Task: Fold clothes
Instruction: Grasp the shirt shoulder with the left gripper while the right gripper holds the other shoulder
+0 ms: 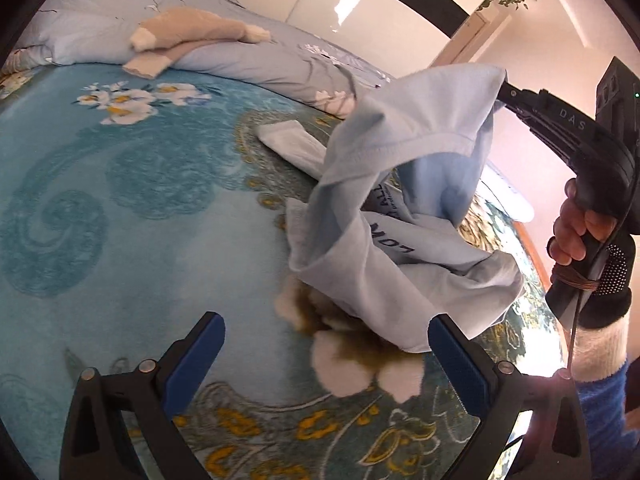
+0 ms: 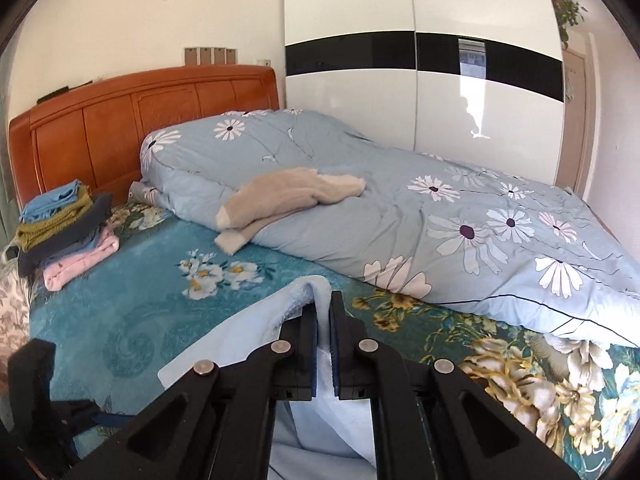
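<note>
A light blue shirt (image 1: 404, 184) with dark lettering hangs crumpled above the teal floral bedspread (image 1: 120, 200). My right gripper (image 1: 502, 92) is shut on the shirt's upper edge and holds it up, with a person's hand around its handle. In the right wrist view the same light blue shirt (image 2: 280, 320) is pinched between the shut fingers of my right gripper (image 2: 323, 312) and droops below them. My left gripper (image 1: 326, 344) stands open low over the bedspread, just in front of the shirt's bottom fold, with nothing between its blue pads.
A rolled blue daisy-print duvet (image 2: 400, 208) runs along the far side of the bed, with a beige garment (image 2: 288, 196) lying on it. A stack of folded clothes (image 2: 64, 228) sits by the orange wooden headboard (image 2: 140, 120). A folded white cloth (image 1: 292, 144) lies behind the shirt.
</note>
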